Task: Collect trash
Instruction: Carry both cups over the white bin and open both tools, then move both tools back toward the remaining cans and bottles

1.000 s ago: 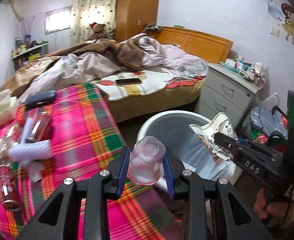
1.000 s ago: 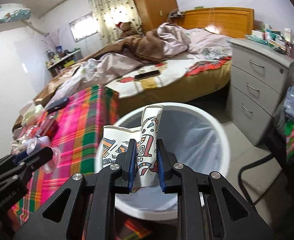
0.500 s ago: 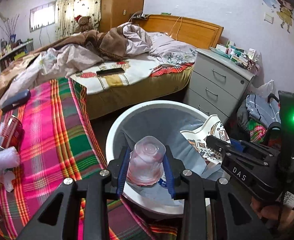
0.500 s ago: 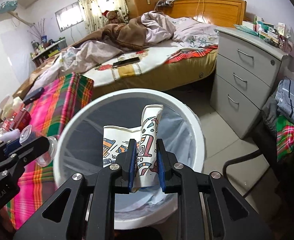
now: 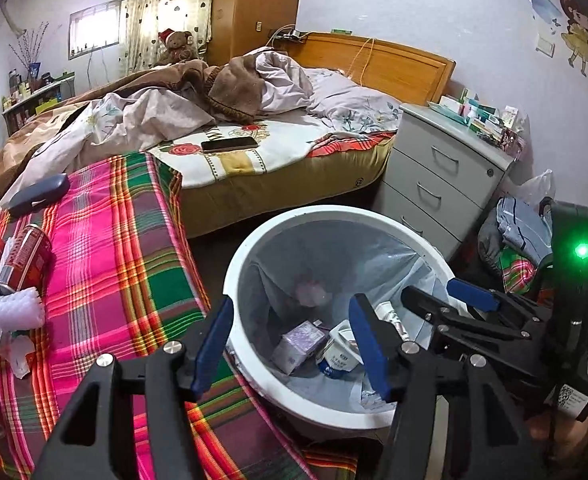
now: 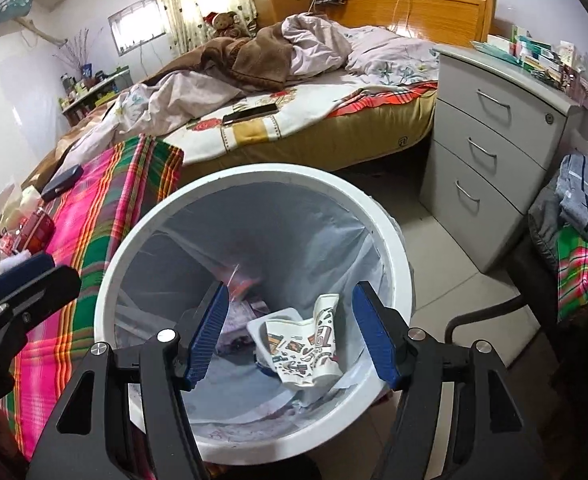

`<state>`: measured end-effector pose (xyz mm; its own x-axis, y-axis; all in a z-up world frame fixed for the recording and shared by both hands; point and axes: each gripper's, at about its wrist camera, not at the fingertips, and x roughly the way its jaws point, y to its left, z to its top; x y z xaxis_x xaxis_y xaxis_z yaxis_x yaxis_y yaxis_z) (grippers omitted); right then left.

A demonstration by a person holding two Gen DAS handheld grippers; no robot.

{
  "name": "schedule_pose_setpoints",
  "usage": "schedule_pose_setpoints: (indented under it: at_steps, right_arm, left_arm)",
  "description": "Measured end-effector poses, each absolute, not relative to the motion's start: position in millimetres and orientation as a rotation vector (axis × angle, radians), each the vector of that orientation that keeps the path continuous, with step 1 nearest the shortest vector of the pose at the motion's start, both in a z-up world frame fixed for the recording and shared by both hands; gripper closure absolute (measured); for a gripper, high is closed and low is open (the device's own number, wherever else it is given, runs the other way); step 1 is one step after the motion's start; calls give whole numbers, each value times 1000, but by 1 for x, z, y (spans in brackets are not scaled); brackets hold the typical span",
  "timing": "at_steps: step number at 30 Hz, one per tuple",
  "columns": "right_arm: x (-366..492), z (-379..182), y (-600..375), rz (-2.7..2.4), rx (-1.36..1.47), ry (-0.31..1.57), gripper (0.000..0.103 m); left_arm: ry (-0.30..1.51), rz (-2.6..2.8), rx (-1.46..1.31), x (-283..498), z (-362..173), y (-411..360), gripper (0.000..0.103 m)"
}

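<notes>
While both grippers hang over the white bin [image 6: 397, 256], the step in hand is the drop: the left gripper [image 5: 290, 340] and the right gripper [image 6: 290, 332] each have their jaws opening, with nothing pressed between the pads — only the bin's inside shows through each gap. In the right wrist view a crumpled printed paper cup [image 6: 305, 344] lies loose in the liner at about 6 o'clock of the bin's mouth, below and between the right jaws and clear of both. In the left wrist view a blurred pinkish clear shape [image 5: 309, 292] shows near the bin's centre; it may be a plastic cup falling, though I cannot tell for sure. Below it lie a small purple carton [image 5: 297, 346] and a white tub [image 5: 339, 354]. More trash is left on the plaid worktop [image 5: 126, 264], at 9 o'clock in the left wrist view: a red can [image 5: 24, 258] on its side, a white foam piece [image 5: 8, 312], and scraps near the edge. The next move, as I judge it, calls for lifting both grippers clear of the rim and swinging back toward 9 o'clock — jaws wide — to line up on the can or the foam.
</notes>
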<state>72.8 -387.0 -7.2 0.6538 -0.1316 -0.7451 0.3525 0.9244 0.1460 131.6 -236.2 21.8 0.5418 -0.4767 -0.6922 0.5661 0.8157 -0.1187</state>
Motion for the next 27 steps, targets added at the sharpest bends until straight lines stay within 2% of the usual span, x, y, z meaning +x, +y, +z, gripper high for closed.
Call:
schedule_pose_setpoints:
  at_steps: [27]
  right_arm:
    - [74,27,-309,-85,236,680,37]
  left_arm:
    - [707,-424,25,108,45,-115,41]
